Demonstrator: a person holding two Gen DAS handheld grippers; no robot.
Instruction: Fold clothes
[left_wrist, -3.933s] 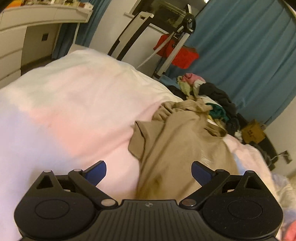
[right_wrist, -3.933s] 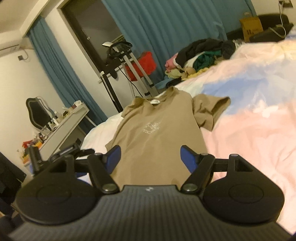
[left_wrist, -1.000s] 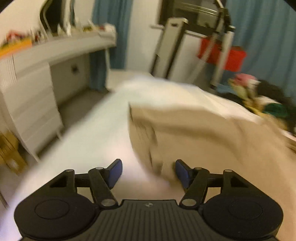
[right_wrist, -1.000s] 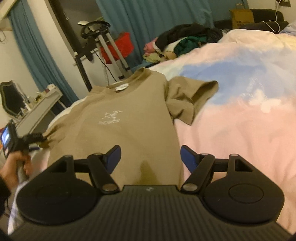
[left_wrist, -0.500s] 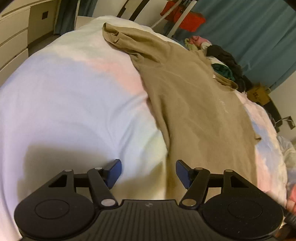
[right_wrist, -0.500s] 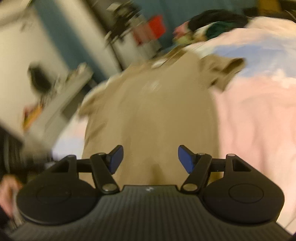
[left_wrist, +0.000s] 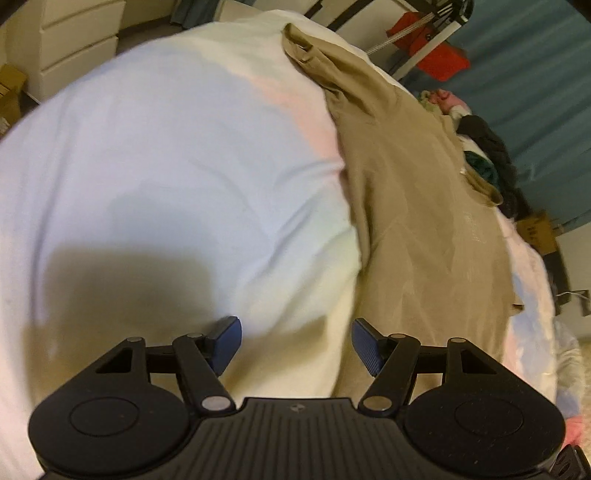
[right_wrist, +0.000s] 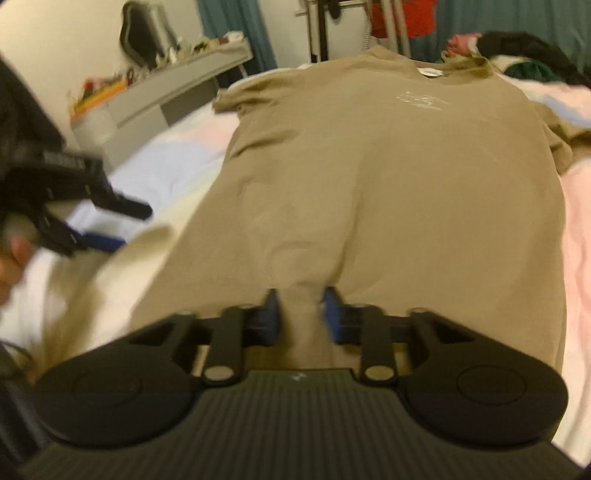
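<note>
Only two marks show on the tan T-shirt (right_wrist: 399, 177) spread flat on the pastel duvet (left_wrist: 177, 155): a faint white chest print (right_wrist: 423, 99) and a white neck label (right_wrist: 430, 71), both too blurred to read. The right gripper (right_wrist: 301, 314) has just been closing and pinches a ridge of hem. The left gripper (left_wrist: 293, 345) stands wide apart over bare duvet beside the shirt's edge, holding nothing.
</note>
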